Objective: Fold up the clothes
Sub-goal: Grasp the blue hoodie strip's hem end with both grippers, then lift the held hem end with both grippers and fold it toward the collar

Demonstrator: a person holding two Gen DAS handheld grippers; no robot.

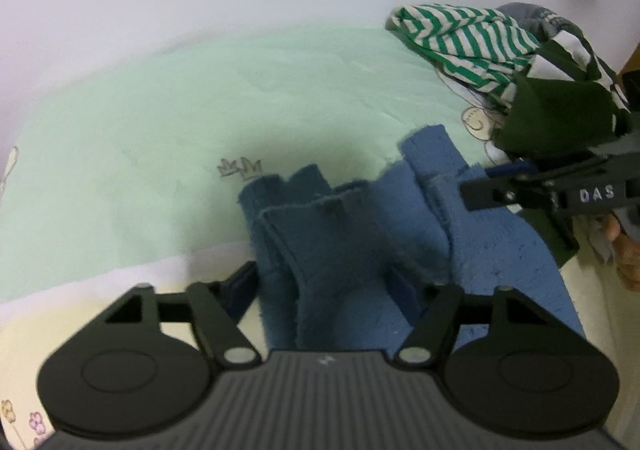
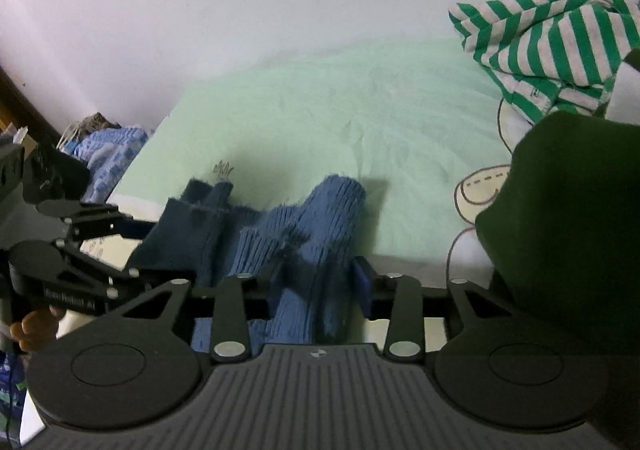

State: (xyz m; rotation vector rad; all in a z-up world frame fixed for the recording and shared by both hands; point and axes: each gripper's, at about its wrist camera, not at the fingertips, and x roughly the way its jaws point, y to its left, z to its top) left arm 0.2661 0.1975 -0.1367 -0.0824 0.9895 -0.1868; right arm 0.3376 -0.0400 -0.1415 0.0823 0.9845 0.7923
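A blue knitted cloth (image 1: pixel 340 230) (image 2: pixel 320 209) lies bunched into upright folds on the mint green bed sheet (image 1: pixel 160 109). My left gripper (image 1: pixel 324 282) straddles its left end, jaws wide apart, with the folds filling the gap between them. My right gripper (image 2: pixel 316 282) straddles the right end, jaws narrower; its right pad sits beside the cloth and its left pad is hidden behind the folds. I see no firm pinch from either. Each gripper also shows in the other's view: the right gripper (image 1: pixel 480 179) at the cloth's edge, the left gripper (image 2: pixel 148 250) at its dark end.
A green-and-white striped garment (image 1: pixel 460 37) (image 2: pixel 560 37) and a dark green garment (image 1: pixel 560 109) (image 2: pixel 568 209) are heaped at the right. A white wall stands behind the bed. A blue patterned bundle (image 2: pixel 112 153) lies off the bed's left side. The person's fingers (image 2: pixel 32 330) hold the handles.
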